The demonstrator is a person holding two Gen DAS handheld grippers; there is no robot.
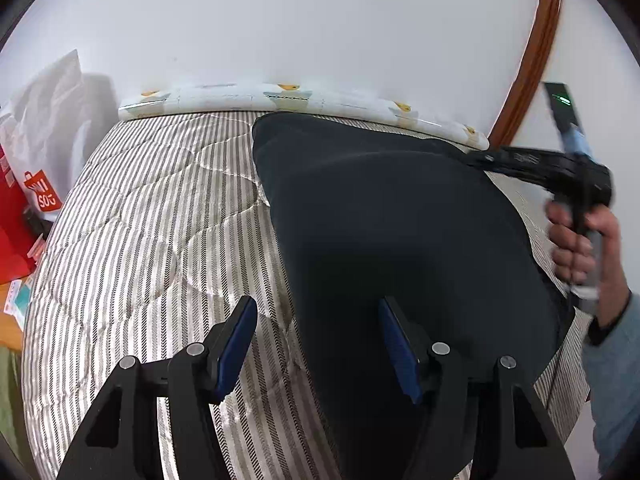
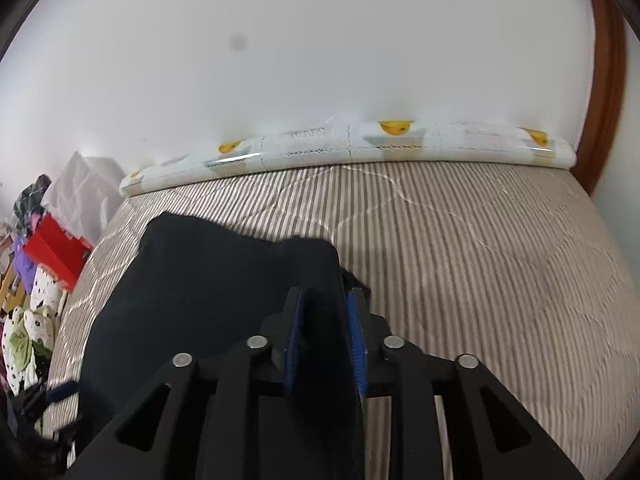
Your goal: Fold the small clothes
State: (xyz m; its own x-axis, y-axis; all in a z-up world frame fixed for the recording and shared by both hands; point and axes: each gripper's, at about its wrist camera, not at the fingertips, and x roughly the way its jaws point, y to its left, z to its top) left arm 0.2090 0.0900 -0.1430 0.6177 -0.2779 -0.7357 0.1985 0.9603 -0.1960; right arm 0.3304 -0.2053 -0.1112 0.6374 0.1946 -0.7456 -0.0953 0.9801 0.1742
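A black garment [image 1: 380, 220] lies spread on the striped mattress [image 1: 140, 220]. My left gripper [image 1: 316, 308] hangs open over the garment's near left edge, one finger above the cloth and one above the mattress, with nothing gripped. A hand [image 1: 572, 240] holds my right gripper [image 1: 480, 156] at the garment's far right corner. In the right wrist view a raised fold of the black garment [image 2: 208, 280] stands between the blue pads of my right gripper [image 2: 325, 296]. The jaws are parted, and both pad faces show beside the fold.
A rolled sheet with a fruit pattern [image 2: 360, 144] lies along the white wall at the mattress's far edge. A red bag [image 2: 56, 252], a white bag [image 2: 80, 188] and a pile of clothes [image 2: 28, 332] sit off the left side. A wooden frame [image 1: 532, 60] rises at the right.
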